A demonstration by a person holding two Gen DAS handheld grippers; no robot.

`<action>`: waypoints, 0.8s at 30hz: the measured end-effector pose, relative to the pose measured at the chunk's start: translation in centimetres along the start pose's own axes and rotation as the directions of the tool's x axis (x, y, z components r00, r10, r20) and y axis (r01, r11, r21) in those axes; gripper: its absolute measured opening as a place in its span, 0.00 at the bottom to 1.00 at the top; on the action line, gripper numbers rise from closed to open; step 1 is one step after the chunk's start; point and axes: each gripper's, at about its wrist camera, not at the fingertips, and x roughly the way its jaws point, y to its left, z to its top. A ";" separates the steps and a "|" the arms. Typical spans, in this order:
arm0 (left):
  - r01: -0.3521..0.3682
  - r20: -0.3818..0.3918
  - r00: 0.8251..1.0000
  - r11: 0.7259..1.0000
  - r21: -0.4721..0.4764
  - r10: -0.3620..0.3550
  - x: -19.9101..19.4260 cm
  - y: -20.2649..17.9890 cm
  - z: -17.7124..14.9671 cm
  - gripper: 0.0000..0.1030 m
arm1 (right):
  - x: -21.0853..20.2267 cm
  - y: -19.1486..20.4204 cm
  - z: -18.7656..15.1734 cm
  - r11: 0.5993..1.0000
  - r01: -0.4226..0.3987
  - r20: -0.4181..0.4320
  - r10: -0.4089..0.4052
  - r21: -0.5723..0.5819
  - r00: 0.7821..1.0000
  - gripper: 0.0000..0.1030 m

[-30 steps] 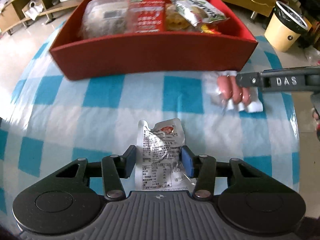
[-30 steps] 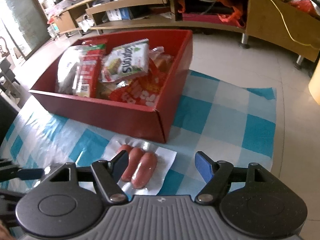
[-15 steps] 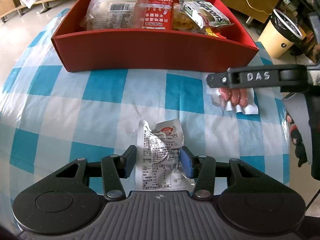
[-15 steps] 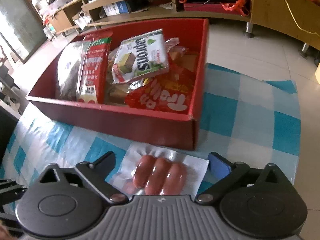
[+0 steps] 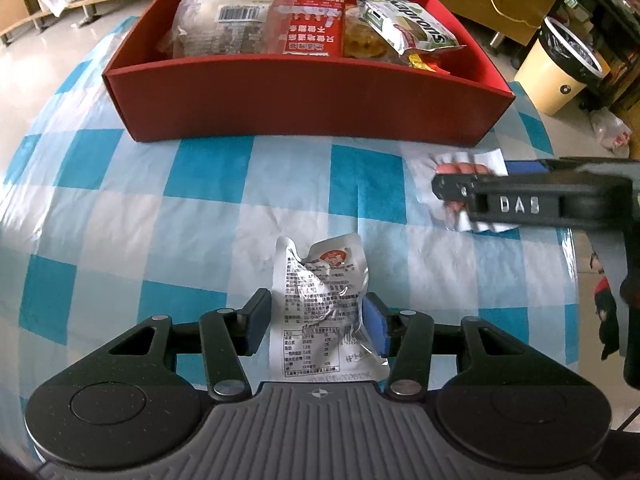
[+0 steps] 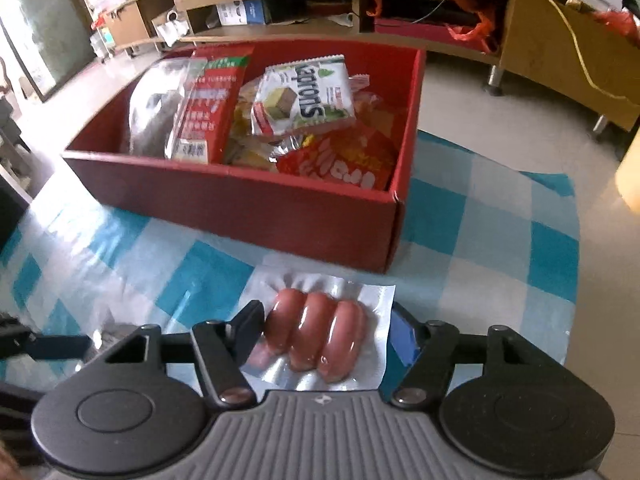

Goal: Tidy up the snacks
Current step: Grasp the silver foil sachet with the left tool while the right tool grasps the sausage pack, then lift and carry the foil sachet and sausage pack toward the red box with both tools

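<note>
Here the left claw (image 5: 316,326) pinches a silver snack pouch (image 5: 322,304) on the checked desk (image 5: 208,168), its long axis pointing away towards the red box (image 5: 304,96) on the far side. The right claw (image 6: 326,332) is closing around the sausage pack (image 6: 320,336), sausages running near to far. That pack lies just beside the box's near right corner, so the right hand likely has the shorter carry.

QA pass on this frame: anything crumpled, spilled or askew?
Minor only: the silver pouch between the left gripper pads is creased, top corner folded. In the red box, the green wafer pack lies tilted across others. Nothing spilled.
</note>
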 end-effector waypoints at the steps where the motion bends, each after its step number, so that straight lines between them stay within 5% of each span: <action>1: 0.000 0.000 1.000 1.000 -0.001 0.000 0.0 0.0 0.0 0.56 | -0.1 0.1 -0.1 1.000 0.001 0.001 -0.001 -0.003 1.000 0.63; 6: 0.003 -0.004 1.000 1.000 0.000 -0.003 0.0 0.1 0.0 0.56 | -0.5 0.1 0.2 0.999 -0.023 0.014 0.022 0.028 1.000 0.60; 8: 0.009 -0.004 1.000 1.000 -0.005 -0.009 0.0 0.3 0.1 0.56 | -1.1 -0.1 0.5 0.998 -0.041 0.033 0.040 0.051 0.999 0.40; 13: 0.021 -0.005 1.000 1.000 -0.020 -0.021 0.0 0.6 0.2 0.56 | -0.9 -1.0 0.8 0.991 -0.071 0.025 0.068 0.116 0.997 0.39; 15: 0.024 -0.005 1.000 1.000 -0.011 -0.024 0.1 0.4 0.2 0.62 | -0.7 -1.5 0.7 0.981 -0.090 0.025 0.087 0.174 0.996 0.45; 18: 0.023 -0.006 1.000 1.000 0.001 -0.023 0.1 0.0 0.1 0.64 | -0.4 -1.8 1.1 0.959 -0.156 0.025 0.154 0.238 0.988 0.70; 24: 0.022 -0.005 1.000 1.000 0.013 -0.022 0.2 -0.3 -0.1 0.67 | 1.3 1.7 1.4 0.980 -0.151 -0.019 0.155 0.126 0.988 1.00</action>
